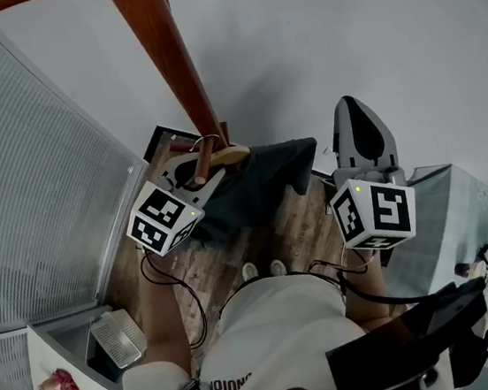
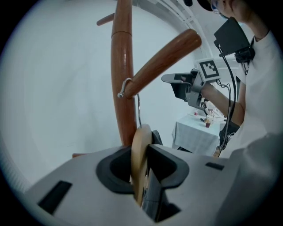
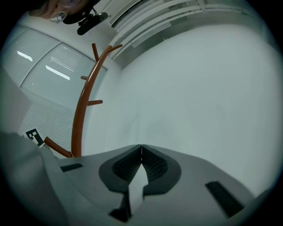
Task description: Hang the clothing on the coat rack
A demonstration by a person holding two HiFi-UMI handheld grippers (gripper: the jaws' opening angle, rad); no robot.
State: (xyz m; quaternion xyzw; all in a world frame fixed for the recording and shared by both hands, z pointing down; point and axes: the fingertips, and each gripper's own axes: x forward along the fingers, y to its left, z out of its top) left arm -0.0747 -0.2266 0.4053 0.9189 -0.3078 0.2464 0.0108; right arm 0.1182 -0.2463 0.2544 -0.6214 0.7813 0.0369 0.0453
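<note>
The left tool (image 2: 142, 174) has its jaws clamped on a pale wooden hanger (image 2: 140, 148), seen edge-on. The hanger's wire hook (image 2: 125, 86) loops over a slanting peg (image 2: 166, 59) of the coat rack (image 2: 122, 53) (just where the peg meets the upright pole). Behind stands a cloth-covered counter (image 2: 194, 137).

I can make out only one line of upside-down letters on the person's white shirt (image 1: 230, 383), too small to read.

reddish-brown coat rack (image 1: 165, 57), dark grey clothing (image 1: 261, 187) — pale tan hanger (image 2: 140, 152), white wall (image 1: 355, 23).
</note>
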